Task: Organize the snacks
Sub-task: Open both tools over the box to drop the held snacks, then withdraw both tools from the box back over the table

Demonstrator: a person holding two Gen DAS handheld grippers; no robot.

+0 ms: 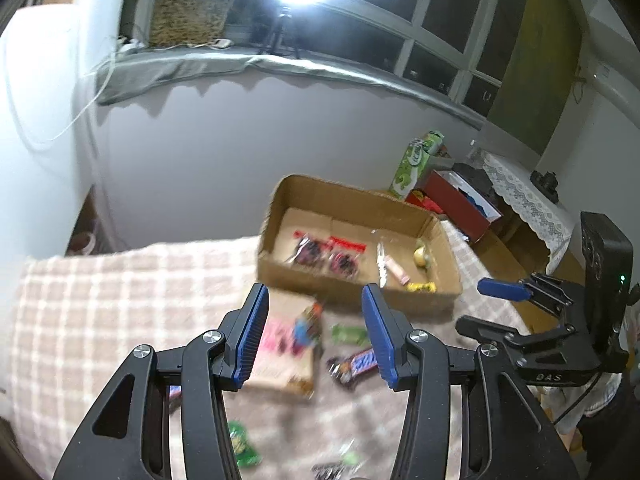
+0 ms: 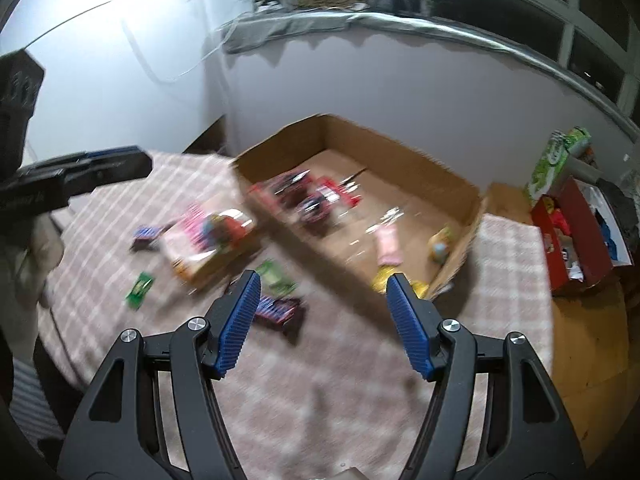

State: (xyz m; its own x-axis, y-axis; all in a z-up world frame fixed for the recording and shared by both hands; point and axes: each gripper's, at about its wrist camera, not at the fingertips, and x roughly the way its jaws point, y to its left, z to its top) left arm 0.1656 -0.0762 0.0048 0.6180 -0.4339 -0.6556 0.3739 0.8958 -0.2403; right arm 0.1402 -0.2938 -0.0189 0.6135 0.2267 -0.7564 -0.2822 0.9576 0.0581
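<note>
Through the left wrist view, I am holding my left gripper (image 1: 314, 334) with its jaws spread wide and nothing between them, hanging over the checked cloth on the surface (image 1: 120, 300). Framed between the pads at lower centre are a flat pink snack box (image 1: 280, 354), a small green packet (image 1: 349, 334) and a chocolate bar (image 1: 354, 365) lying just inside the right pad. I am judging the bar light, fairly stiff and slick in its wrapper, so pinching across its narrow middle looks best; the packets look thin and crinkly, apt to slide. The cardboard box (image 1: 352, 280) is sitting just beyond, at mid-frame, already holding several packets. My right gripper (image 1: 504, 304) is showing at the right edge. Through the right wrist view, that right gripper (image 2: 322, 322) is also standing open and empty. A dark bar (image 2: 278, 310) is lying just past the left pad, a green packet (image 2: 276, 276) above it, another green packet (image 2: 139, 290) farther left, and the pink box (image 2: 208, 240) at centre left, beside the cardboard box's (image 2: 460, 248) near wall. Everything here is blurring with motion.
</note>
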